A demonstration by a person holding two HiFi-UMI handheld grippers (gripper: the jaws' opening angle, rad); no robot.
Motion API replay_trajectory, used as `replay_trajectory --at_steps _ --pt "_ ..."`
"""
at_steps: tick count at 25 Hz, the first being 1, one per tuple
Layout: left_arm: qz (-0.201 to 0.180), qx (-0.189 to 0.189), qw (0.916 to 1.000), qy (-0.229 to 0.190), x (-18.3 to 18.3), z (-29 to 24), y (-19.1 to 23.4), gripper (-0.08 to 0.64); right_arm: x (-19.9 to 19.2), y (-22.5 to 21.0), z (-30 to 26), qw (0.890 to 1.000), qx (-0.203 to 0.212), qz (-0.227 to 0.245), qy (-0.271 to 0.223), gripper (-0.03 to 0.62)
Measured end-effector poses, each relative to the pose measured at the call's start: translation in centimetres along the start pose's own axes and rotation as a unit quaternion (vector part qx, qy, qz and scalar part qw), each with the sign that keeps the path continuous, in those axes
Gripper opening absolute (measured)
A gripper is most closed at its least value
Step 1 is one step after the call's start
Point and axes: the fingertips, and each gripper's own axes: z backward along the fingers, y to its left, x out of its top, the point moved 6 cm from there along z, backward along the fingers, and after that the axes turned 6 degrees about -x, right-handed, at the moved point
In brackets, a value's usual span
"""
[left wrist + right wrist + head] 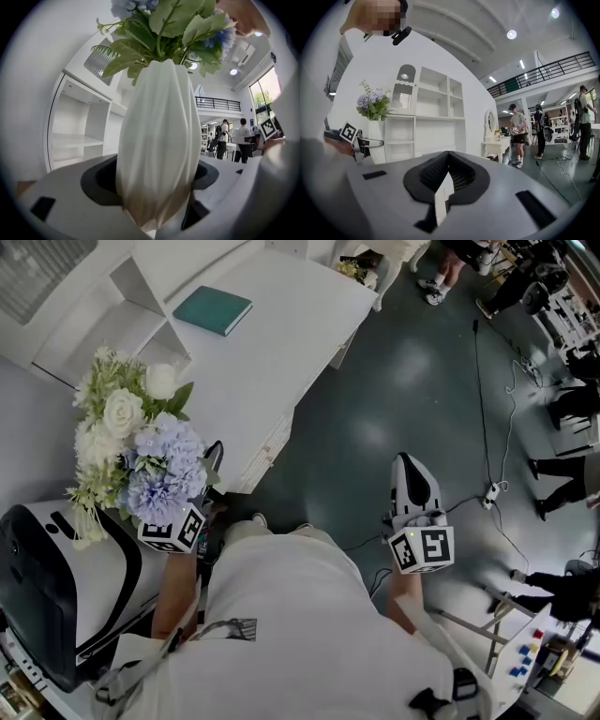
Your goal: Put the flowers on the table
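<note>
A bouquet of white and pale blue flowers [141,446] stands in a ribbed white vase [159,140]. My left gripper [202,486] is shut on the vase's lower body and holds it upright in the air, just off the near edge of the white table [272,343]. From above, the blooms hide the vase. The leaves [168,23] fill the top of the left gripper view. My right gripper [410,470] hangs over the dark floor to the right, shut with nothing in it. The right gripper view shows the bouquet [372,105] far left.
A teal book [213,310] lies on the table's far side. White shelving [112,315] stands behind the table. A black and white machine [56,587] sits at the lower left. Cables [487,493] trail on the floor, and people stand in the distance [518,131].
</note>
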Motion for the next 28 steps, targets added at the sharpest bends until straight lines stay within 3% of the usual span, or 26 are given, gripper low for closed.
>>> replay_trajectory --at_steps 8,12,19,28 --pt "-0.003 0.006 0.9999 0.008 -0.7 3.5 -1.4 0.390 -1.9 0.7 4.0 1.000 -0.001 -0.010 0.012 0.009" --pt "0.011 0.001 0.9998 0.014 -1.7 2.5 -0.5 0.390 -3.1 1.1 2.9 1.000 -0.003 -0.016 0.026 0.009" --pt "0.007 -0.004 0.9999 0.010 -0.7 2.2 -1.7 0.390 -1.6 1.5 2.8 1.000 0.016 -0.007 0.024 0.009" --pt "0.011 -0.008 0.9998 -0.014 0.0 -0.6 -0.8 0.390 1.9 1.9 -1.4 0.999 0.040 0.032 0.017 0.009"
